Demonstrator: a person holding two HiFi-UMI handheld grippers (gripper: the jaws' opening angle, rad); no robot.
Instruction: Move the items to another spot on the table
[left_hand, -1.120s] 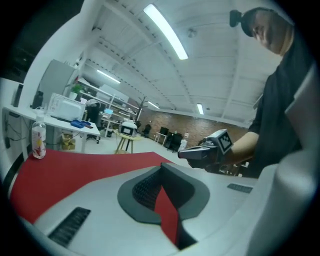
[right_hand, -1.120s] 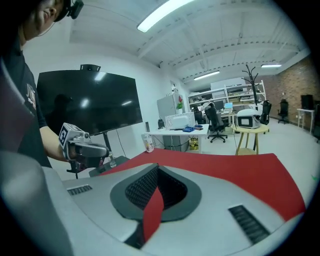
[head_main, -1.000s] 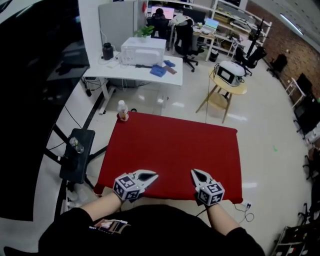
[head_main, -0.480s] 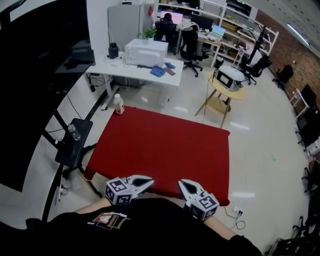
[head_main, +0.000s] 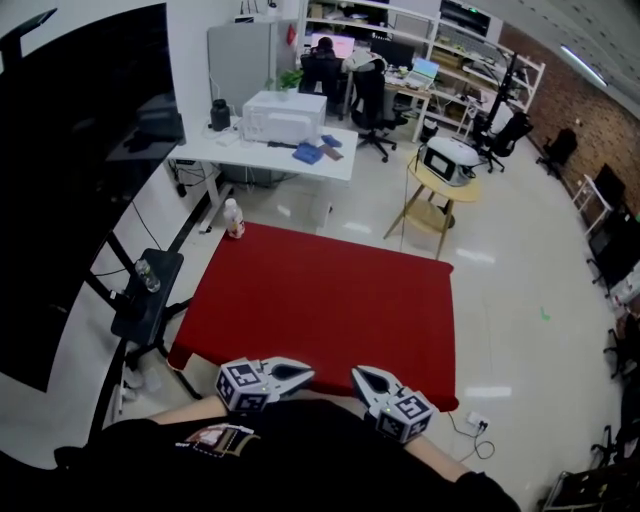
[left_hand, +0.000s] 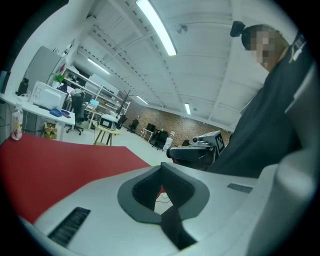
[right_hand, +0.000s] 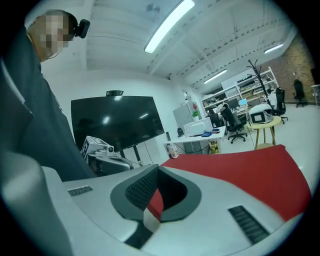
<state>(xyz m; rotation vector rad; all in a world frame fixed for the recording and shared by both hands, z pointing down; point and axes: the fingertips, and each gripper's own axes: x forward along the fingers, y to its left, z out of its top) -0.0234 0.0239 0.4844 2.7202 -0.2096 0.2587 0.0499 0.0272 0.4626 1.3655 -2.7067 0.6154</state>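
Note:
The red table (head_main: 320, 300) lies in front of me, bare except for a small bottle (head_main: 233, 218) with a white cap and pink label at its far left corner. Both grippers hang at the near edge, close to my body, tips pointing at each other. My left gripper (head_main: 306, 372) is shut with nothing in it, and so is my right gripper (head_main: 356, 374). In the left gripper view the bottle (left_hand: 17, 125) stands far off at the left, and the right gripper (left_hand: 192, 152) sits opposite. The right gripper view also shows the bottle (right_hand: 172, 150) in the distance.
A black stand with a small tray (head_main: 145, 300) is left of the table. Behind it are a white desk (head_main: 265, 150) with a box, a round wooden stool table (head_main: 440, 170), office chairs and shelves. A large dark screen (head_main: 70, 150) fills the left side.
Both grippers have drawn back toward my body at the near edge. My head view has shifted, so the table sits farther off. The bottle has stayed at its corner.

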